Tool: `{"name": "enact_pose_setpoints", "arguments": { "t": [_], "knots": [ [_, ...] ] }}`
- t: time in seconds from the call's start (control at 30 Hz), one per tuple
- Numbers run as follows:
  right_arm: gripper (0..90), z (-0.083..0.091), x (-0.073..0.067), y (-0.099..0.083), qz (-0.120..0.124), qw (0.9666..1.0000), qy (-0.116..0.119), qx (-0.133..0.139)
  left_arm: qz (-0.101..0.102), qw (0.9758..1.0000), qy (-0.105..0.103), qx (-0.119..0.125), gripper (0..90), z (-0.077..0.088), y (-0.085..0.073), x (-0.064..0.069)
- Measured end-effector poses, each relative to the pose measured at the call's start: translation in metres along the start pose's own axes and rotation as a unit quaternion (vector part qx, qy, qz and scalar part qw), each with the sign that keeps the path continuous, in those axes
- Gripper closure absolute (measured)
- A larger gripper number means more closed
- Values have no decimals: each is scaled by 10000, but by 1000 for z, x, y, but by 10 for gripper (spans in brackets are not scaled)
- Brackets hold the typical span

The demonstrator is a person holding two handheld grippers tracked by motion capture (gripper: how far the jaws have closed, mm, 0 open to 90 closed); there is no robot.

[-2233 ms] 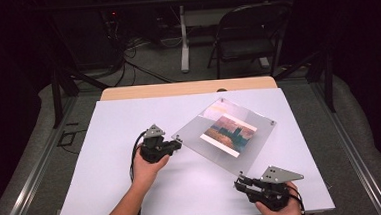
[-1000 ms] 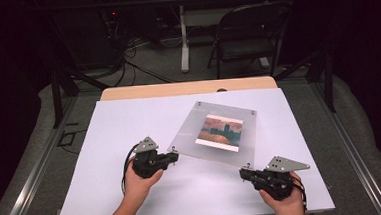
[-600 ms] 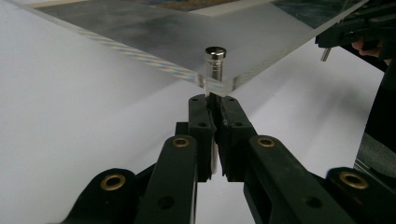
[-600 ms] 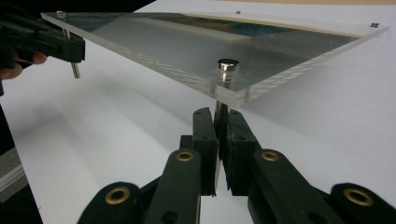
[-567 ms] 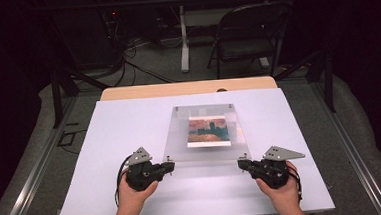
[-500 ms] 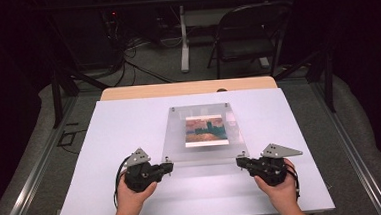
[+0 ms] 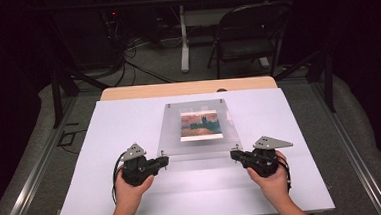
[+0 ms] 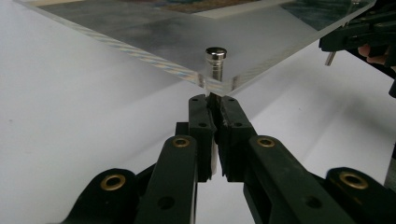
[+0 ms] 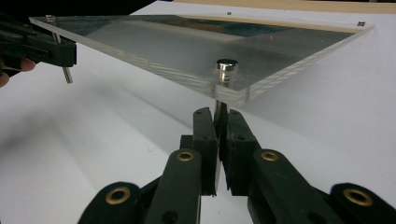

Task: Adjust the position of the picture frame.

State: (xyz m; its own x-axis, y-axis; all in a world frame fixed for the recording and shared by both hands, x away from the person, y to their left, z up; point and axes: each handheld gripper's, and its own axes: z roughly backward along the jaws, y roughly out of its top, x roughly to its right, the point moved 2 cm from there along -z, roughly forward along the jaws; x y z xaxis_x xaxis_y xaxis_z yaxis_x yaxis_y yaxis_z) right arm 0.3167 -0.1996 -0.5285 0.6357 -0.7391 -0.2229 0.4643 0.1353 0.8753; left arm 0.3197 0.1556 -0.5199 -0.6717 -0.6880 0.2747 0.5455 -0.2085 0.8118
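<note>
A clear acrylic picture frame (image 7: 199,127) holding a small landscape print lies square to me on the white table (image 7: 105,137). My left gripper (image 7: 163,162) is shut on the metal corner peg (image 8: 215,60) under the frame's near left corner. My right gripper (image 7: 235,156) is shut on the peg (image 9: 226,70) under the near right corner. In the left gripper view the jaws (image 8: 215,105) pinch the peg's stem just below the plate (image 8: 187,42). In the right gripper view the jaws (image 9: 220,114) do the same, and the near edge of the frame (image 9: 187,42) stands off the table.
A strip of wooden tabletop (image 7: 187,87) shows beyond the white sheet. Behind it stand a folding chair (image 7: 249,34) and a table leg (image 7: 183,43), with cables on the floor. Bare white surface lies left, right and in front of the frame.
The frame has swung from a diagonal lie to square with the table. The left hand came back toward the near edge, and the right hand shifted left to the frame's near right corner.
</note>
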Motion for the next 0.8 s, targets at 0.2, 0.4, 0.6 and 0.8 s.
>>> {"name": "enact_pose_setpoints", "arguments": {
  "t": [0.2, 0.4, 0.6, 0.8],
  "knots": [
    [849, -11, 4, 8, 4, 10000, -69, 38, 94, 9999, 87, 56, 852, -5, 7, -10],
    [851, -22, 13, 17, -101, 9998, -183, 69, 151, 9997, 169, 113, 852, -11, 16, -18],
    [851, -32, 17, 23, -128, 9996, -222, 104, 196, 9994, 268, 134, 853, -16, 20, -27],
    [852, -39, 18, 13, -90, 9995, -291, -13, 131, 9993, 345, 3, 853, -22, 9, -30]
  ]
}}
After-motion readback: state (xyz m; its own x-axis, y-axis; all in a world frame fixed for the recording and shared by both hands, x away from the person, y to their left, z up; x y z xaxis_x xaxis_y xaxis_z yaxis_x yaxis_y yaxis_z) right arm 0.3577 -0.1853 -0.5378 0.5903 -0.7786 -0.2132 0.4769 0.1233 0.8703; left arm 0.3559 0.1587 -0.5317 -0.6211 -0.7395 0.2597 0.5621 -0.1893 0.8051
